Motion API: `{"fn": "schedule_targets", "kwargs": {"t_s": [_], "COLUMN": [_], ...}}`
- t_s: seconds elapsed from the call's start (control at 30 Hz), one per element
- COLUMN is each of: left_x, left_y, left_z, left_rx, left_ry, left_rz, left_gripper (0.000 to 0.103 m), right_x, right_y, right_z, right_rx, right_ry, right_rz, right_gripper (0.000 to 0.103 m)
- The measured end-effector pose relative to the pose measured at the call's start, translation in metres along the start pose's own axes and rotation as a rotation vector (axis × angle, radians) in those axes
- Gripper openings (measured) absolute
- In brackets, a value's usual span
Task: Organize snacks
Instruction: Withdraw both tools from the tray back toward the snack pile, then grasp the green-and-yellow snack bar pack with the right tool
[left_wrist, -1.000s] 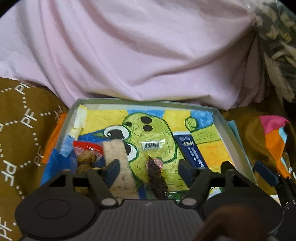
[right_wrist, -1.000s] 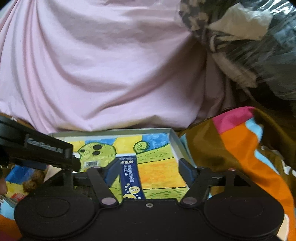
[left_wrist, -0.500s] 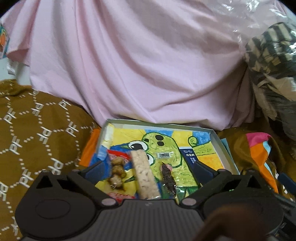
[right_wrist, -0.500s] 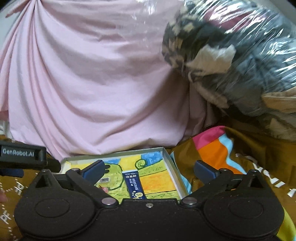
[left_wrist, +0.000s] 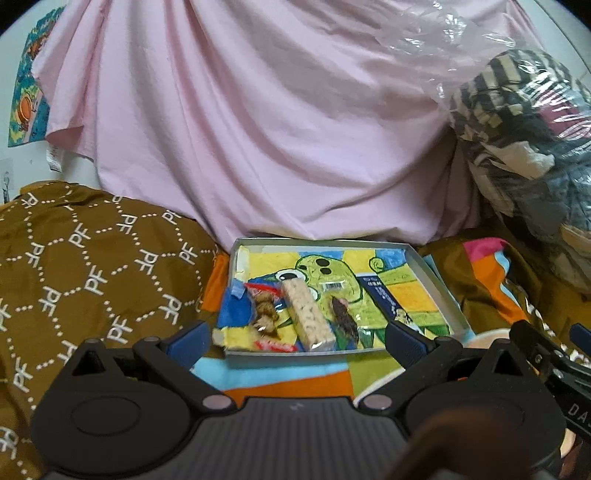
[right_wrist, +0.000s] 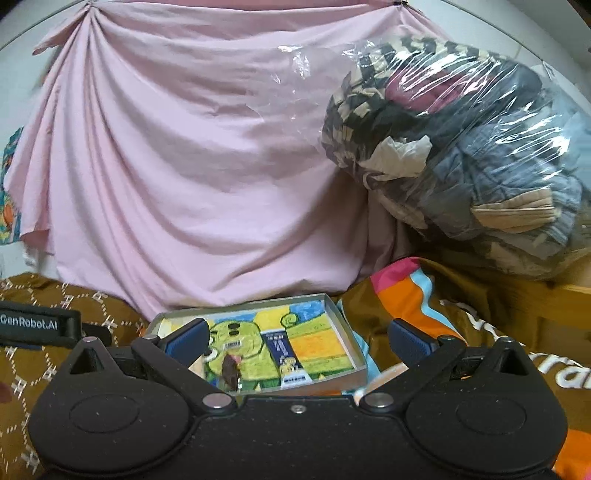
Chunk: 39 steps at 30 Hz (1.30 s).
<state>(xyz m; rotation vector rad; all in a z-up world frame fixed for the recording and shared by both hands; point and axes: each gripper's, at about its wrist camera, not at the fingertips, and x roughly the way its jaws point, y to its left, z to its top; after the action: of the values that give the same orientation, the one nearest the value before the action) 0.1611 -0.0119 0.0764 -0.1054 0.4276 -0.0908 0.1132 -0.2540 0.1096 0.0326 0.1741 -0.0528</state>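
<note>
Snacks are seen laid side by side in a shallow grey tray (left_wrist: 436, 284) whose floor is covered by a bright drawing of a green cartoon creature (yellow, blue and orange patches fill the rest). At the tray's left a red-edged packet of brown lumps (left_wrist: 264, 314) is placed, just beside it a long pale puffed-grain bar (left_wrist: 308, 314) in clear wrap, then a small dark wrapped piece (left_wrist: 343, 319), and towards the right a narrow dark-blue sachet (left_wrist: 382, 295). The tray is set on a brown printed cloth (left_wrist: 92, 266) with a multicoloured fabric (left_wrist: 491, 280) at its right, and a pink sheet (left_wrist: 258, 129) is draped behind it. A clear plastic bag stuffed with clothes (right_wrist: 461, 155) is piled at the far right. The left claw (left_wrist: 295, 338) is held released, its blue-padded fingers spread wide at the tray's near edge and nothing between them. The right claw (right_wrist: 297, 338) is likewise released and empty, hung before the same tray, with part of the other handheld device visible at its left edge.
</note>
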Motion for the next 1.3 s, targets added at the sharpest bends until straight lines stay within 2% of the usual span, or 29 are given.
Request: {"fn": "schedule_targets", "kwargs": {"t_s": [0.23,0.57,0.83,1.3], "left_x": [-0.027,-0.046,-0.040,-0.016], "left_y": [0.013,0.034,0.044,0.049], "left_z": [-0.019,-0.045,-0.065,-0.085], "left_rx": [0.062,0.153,0.153,0.154], "left_ry": [0.029,0.130,0.225,0.376], "left_rz": [0.015,0.039,0.059,0.078], "left_gripper": [0.103,0.103,0.103,0.103], "right_x": [-0.037,-0.066,-0.067,-0.052], "right_y": [0.007,0.033,0.055,0.076], "right_z": [-0.016,-0.038,-0.059,-0.083], "right_rx": [-0.022,-0.124,-0.228,-0.349], "right_ry": [0.049,0.155,0.278,0.425], "right_rz": [0.017,0.088,0.155,0.229], "right_gripper": [0.102,0.102,0.102,0.102]}}
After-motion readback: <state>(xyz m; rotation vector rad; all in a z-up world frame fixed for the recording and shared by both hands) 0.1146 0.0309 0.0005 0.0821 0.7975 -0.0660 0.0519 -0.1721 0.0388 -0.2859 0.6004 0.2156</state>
